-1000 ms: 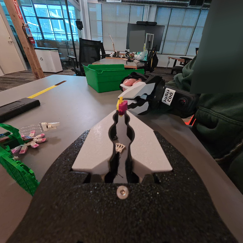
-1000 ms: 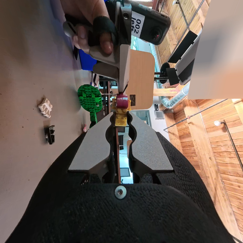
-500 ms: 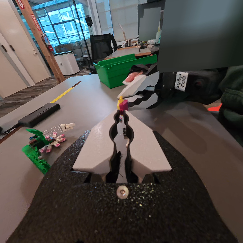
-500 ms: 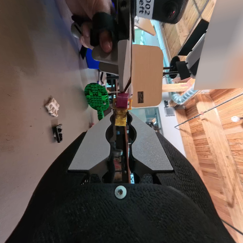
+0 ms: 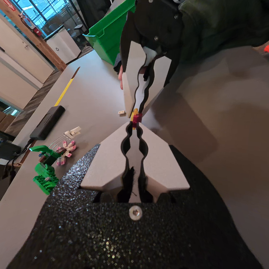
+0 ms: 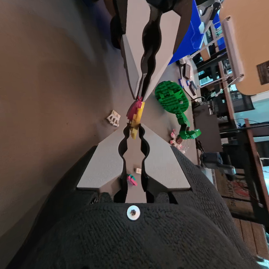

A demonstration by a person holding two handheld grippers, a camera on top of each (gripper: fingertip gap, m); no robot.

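Observation:
A small brick assembly hangs between the two grippers above the grey table [image 5: 93, 87]. It is a magenta piece [image 5: 137, 118] joined to a yellow piece [image 5: 135, 111]. My left gripper [image 5: 134, 125] is shut on the magenta end. My right gripper [image 5: 134, 112] reaches in from above in the left wrist view, shut on the yellow end. In the right wrist view, my right gripper [image 6: 133, 127] pinches the yellow piece [image 6: 136, 123]. There the left gripper [image 6: 139, 99] holds the magenta piece [image 6: 133, 109] from above. The tips nearly meet.
A green brick plant model [image 5: 45, 167] [image 6: 171, 99] lies left with pink petal pieces [image 5: 65, 151] and a white piece [image 5: 72, 131]. Loose bits lie under the grippers: a white tile [image 5: 121, 112], a white claw piece [image 6: 113, 117], a pink-green piece [image 6: 131, 179]. A green bin [image 5: 110, 33] and a black device [image 5: 46, 123] stand farther off. The grippers are tip to tip, or close to it.
Both grippers have swung round and tipped down toward the table, still gripping the joined magenta and yellow pieces. The right gripper now comes from above in the left view.

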